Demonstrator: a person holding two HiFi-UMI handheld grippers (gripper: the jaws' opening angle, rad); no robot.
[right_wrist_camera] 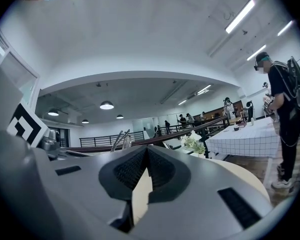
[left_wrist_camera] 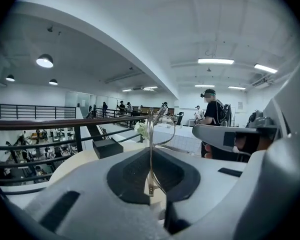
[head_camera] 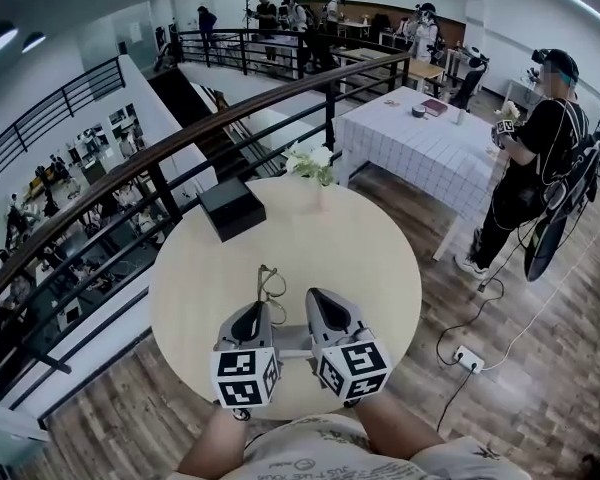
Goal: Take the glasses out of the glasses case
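Thin wire-framed glasses (head_camera: 270, 285) stand upright over the round pale table (head_camera: 365, 258), pinched by the frame in my left gripper (head_camera: 253, 315), which is shut on them. In the left gripper view the metal frame (left_wrist_camera: 150, 154) rises from between the dark pads, with a lens loop (left_wrist_camera: 163, 129) above. The black glasses case (head_camera: 230, 208) lies closed at the table's far left, apart from both grippers; it also shows in the left gripper view (left_wrist_camera: 107, 146). My right gripper (head_camera: 326, 306) sits just right of the left one, shut with nothing in it (right_wrist_camera: 147, 156). The glasses (right_wrist_camera: 119, 140) show to its left.
White flowers (head_camera: 310, 162) stand at the table's far edge. A dark railing (head_camera: 180, 148) runs behind the table with a drop beyond. A checked-cloth table (head_camera: 420, 143) and a person (head_camera: 535, 158) in black stand to the right. A floor socket with cables (head_camera: 468, 356) lies at the right.
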